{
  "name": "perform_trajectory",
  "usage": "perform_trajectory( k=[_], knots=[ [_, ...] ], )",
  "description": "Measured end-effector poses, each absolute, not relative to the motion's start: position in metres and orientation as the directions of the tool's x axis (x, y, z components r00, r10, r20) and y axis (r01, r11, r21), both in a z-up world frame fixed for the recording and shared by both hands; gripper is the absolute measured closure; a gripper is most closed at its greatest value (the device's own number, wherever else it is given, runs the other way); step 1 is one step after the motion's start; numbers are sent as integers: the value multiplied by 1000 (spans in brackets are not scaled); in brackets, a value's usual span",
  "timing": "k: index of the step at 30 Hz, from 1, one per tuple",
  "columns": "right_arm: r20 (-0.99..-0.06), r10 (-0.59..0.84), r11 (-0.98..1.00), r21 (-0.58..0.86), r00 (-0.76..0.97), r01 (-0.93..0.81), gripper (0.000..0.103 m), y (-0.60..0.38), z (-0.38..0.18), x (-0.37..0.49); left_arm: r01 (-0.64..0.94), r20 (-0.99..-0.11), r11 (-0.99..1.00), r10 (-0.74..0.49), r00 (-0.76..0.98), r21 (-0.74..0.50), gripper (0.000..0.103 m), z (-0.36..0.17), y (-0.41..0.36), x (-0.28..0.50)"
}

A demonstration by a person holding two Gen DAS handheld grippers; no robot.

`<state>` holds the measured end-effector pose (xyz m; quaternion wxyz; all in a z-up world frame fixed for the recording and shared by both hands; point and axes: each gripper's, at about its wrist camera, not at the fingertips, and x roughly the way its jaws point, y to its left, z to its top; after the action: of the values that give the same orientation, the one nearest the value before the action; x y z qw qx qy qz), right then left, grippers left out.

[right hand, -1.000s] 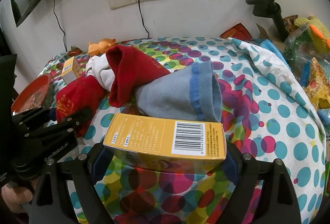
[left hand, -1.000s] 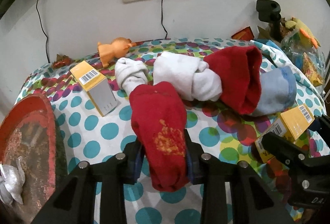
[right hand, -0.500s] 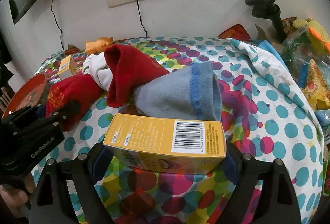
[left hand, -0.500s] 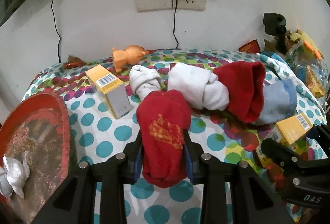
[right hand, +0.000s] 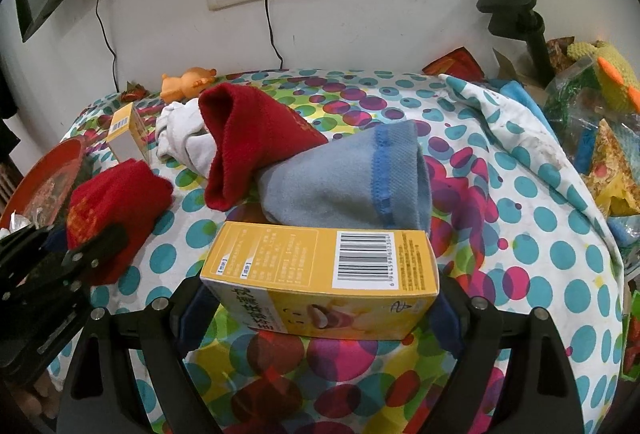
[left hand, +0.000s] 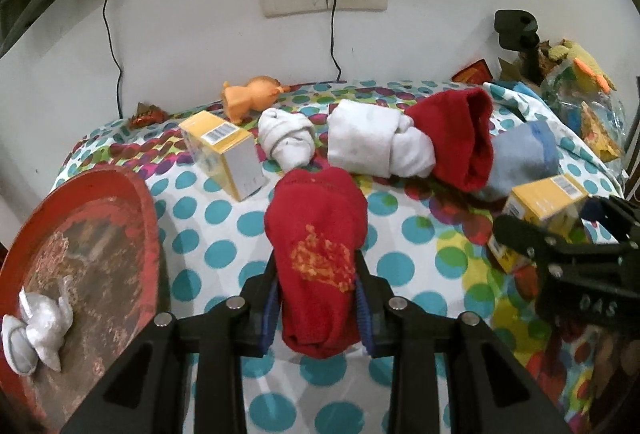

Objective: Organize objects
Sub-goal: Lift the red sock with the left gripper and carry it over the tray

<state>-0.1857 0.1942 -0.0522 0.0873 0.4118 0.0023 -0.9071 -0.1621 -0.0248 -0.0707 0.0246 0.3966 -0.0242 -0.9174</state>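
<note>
Yellow box [right hand: 320, 274] between right hand-held gripper [right hand: 320, 318] fingers, beside blue sock [right hand: 344, 186].

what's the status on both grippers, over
Left gripper shut on red sock, lifted off the dotted cloth. Right gripper shut on yellow box. Red tray at left; nothing in the way.

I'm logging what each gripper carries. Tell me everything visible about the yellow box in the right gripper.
The yellow box is a small oblong carton that looks like printed cardboard. Its top face carries small text and a black barcode on a white patch; the front face shows a cartoon picture and large characters. It lies lengthwise, roughly level, clamped at both ends by the right gripper, above the polka-dot cloth. The blue-grey sock lies just behind it.
</note>
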Motion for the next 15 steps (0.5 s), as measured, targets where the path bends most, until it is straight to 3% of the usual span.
perform_trajectory(
  k=[15],
  knots=[
    [-750,-154,-985,66,-644,158,15,194,-53,-187,40,-720,-999,-18,-693,-13,71,-25,-62,-123]
  ],
)
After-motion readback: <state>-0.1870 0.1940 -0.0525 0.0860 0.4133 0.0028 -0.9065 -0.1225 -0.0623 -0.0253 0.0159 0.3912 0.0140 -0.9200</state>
